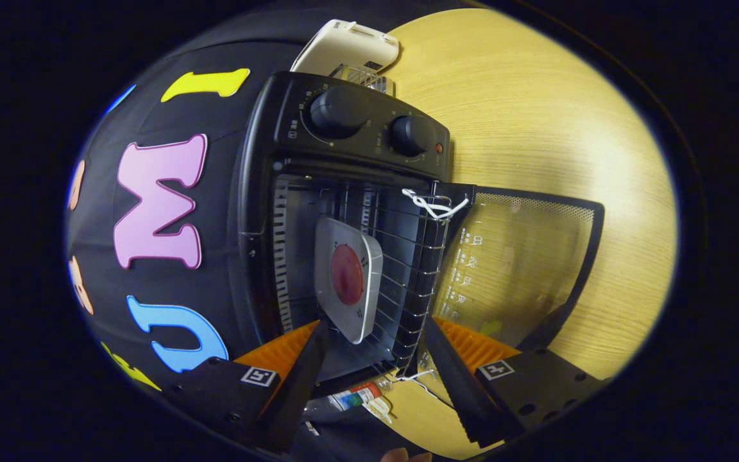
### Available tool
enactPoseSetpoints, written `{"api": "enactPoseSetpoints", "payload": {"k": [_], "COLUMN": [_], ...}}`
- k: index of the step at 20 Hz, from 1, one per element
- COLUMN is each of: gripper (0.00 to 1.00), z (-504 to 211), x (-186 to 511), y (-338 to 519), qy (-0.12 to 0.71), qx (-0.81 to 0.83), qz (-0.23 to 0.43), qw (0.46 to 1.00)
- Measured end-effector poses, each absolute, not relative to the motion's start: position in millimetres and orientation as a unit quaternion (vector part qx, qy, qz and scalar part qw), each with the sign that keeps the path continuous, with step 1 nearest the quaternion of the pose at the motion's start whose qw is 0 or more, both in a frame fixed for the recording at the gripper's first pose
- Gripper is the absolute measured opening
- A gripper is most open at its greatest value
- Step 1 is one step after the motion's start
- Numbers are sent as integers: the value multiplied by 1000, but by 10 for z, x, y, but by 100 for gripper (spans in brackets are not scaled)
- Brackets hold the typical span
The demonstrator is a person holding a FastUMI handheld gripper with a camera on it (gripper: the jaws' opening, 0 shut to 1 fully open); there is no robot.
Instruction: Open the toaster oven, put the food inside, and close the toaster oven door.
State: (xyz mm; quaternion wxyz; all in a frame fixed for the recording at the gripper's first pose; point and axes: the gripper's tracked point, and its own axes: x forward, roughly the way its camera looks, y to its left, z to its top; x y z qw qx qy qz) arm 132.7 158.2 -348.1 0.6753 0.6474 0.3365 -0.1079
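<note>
Spreading beneath everything, the pale wood-grain desk (536, 96) carries the black toaster oven (344, 192), whose glass door (517, 256) is swung fully open. Inside, on the wire rack (408, 256), the white square plate with red food (348, 276) is seen. The tongs (376, 372) are held apart, empty, just before the opening. The rack's edge could be snagged if withdrawal is careless. A cream appliance (344, 45) sits beyond.

1 toaster oven (344, 192) w/ 2 knobs (337, 110) — 1 plate (348, 277), 1 gripper (376, 378).
</note>
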Motion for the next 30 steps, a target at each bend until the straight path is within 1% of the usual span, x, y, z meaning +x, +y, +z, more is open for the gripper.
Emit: {"api": "enactPoseSetpoints", "payload": {"k": [2, 4, 6, 9, 11, 13, 16, 18, 25, 30], "gripper": [98, 98, 97, 97, 98, 98, 99, 99, 100, 99], "z": [-3307, -3117, -3044, -3197, -3401, -3632, -3928, -4103, -4376, -4565], "x": [1153, 891, 593, 172, -23, -165, -281, -294, -249, -62], "y": [1606, 1730, 1794, 1811, 1749, 1700, 1652, 1634, 1613, 1612], "qy": [338, 349, 362, 390, 409, 426, 446, 459, 482, 487], "qx": [629, 596, 535, 417, 319, 224, 112, 68, 38, 28], "qz": [-71, -11, 35, 65, 69, 70, 73, 71, 47, 29], "qw": [697, 723, 763, 818, 852, 874, 885, 883, 874, 873]}}
